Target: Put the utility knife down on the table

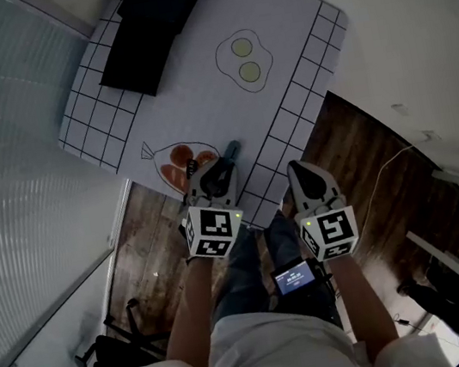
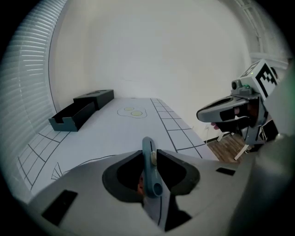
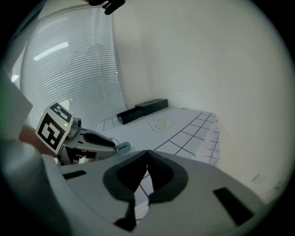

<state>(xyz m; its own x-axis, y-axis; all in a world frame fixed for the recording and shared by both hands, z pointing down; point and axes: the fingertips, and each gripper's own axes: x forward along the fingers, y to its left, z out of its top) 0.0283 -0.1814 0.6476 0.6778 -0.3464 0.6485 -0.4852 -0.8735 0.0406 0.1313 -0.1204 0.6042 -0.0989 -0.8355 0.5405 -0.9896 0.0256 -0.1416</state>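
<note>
Left gripper (image 2: 150, 159) was clamped tight on the teal utility knife (image 2: 148, 173), which was up over the near edge of the table (image 1: 195, 79) by the red drawing (image 1: 178, 159). Right gripper (image 3: 146, 156) was just beside it, jaws pinched together on nothing

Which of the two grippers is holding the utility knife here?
The left gripper, shut on the blue utility knife; the right gripper is shut with nothing between its jaws.

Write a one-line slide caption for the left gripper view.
Left gripper clamps a blue utility knife above the gridded table; right gripper, shut, alongside.
</note>
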